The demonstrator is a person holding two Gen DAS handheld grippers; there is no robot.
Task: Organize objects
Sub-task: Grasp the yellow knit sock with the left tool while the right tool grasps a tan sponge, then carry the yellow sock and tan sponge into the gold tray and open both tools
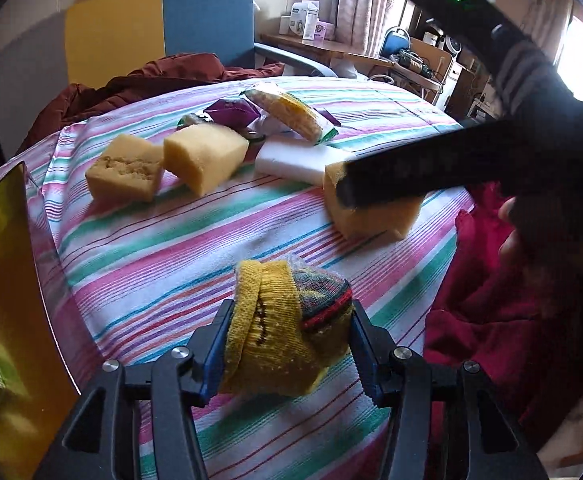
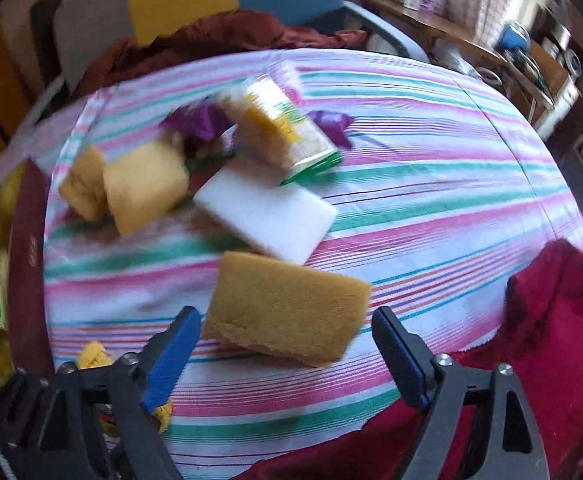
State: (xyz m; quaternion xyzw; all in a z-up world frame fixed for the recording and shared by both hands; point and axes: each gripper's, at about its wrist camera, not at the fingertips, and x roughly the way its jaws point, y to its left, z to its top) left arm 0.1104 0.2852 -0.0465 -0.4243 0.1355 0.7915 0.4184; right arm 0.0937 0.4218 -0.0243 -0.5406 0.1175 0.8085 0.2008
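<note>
Blue-padded, your right gripper (image 2: 287,348) stands wide and empty astride the tan sponge (image 2: 287,308) at lower centre, its long axis running across the gap, while your left gripper (image 1: 289,344) clamps the yellow sock (image 1: 283,332).

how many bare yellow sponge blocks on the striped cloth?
3. Two lie side by side at the far left; one lies nearest, between the right gripper's open fingers. Another, wrapped, lies behind; more may be hidden.
</note>
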